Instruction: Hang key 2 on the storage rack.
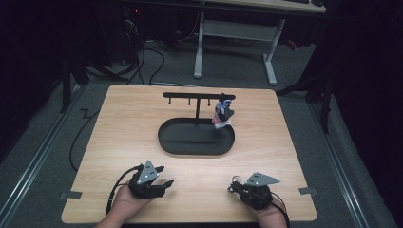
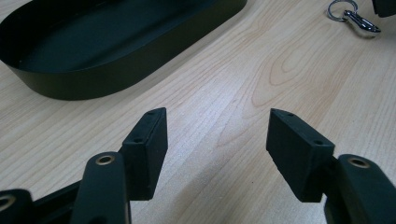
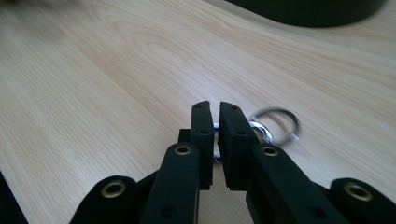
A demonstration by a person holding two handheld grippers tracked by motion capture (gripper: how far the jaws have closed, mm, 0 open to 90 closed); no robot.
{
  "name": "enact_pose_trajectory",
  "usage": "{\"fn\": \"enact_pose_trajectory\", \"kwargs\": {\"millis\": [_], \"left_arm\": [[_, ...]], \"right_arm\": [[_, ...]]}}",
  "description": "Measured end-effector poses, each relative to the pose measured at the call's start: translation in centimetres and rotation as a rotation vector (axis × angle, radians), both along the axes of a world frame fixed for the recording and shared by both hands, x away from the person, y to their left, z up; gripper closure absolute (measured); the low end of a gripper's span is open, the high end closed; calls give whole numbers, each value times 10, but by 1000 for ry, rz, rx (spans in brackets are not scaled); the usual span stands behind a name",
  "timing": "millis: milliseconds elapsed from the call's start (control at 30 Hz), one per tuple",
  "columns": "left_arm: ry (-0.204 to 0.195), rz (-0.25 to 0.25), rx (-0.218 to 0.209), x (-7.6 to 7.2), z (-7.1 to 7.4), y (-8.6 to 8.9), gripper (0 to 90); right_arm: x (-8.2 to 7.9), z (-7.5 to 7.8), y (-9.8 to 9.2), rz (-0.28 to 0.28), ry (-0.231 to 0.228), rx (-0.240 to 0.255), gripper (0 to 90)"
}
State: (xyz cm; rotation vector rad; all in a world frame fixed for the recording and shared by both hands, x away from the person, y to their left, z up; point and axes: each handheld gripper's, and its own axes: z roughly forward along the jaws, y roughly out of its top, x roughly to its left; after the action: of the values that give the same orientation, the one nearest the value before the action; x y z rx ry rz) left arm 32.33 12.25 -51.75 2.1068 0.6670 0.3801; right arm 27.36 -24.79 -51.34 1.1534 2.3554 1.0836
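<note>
1. Right tongs (image 3: 216, 122) are pinched nearly closed on a shiny metal key clip (image 3: 258, 130), its thin round ring lying on the pale wood-grain bench (image 3: 93, 84).
2. Left tongs (image 2: 217, 140) gape wide with nothing between them.
3. Matte black oval tray (image 2: 93, 70) sits just beyond.

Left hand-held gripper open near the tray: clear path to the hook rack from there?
Probably yes: left hand-held gripper is open and empty, with bare table between it and the rack.

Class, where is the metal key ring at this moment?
The key ring lies low on the wooden table near its front right edge, its clip pinched in the right gripper, short of the black tray.
</note>
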Motion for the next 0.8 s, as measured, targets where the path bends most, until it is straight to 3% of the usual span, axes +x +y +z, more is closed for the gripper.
{"fn": "enact_pose_trajectory", "kwargs": {"millis": [133, 300, 567, 800], "left_arm": [[1, -1, 7, -1, -1, -1, 393], [-1, 2, 10, -3, -1, 2, 393], [-2, 6, 5, -2, 0, 3, 393], [0, 8, 3, -2, 0, 4, 394]], "right_arm": [[6, -2, 19, 47, 1, -41, 845], [12, -7, 19, 51, 26, -55, 844], [3, -9, -3, 19, 50, -60, 840], [7, -9, -27, -52, 61, -50, 834]]}}
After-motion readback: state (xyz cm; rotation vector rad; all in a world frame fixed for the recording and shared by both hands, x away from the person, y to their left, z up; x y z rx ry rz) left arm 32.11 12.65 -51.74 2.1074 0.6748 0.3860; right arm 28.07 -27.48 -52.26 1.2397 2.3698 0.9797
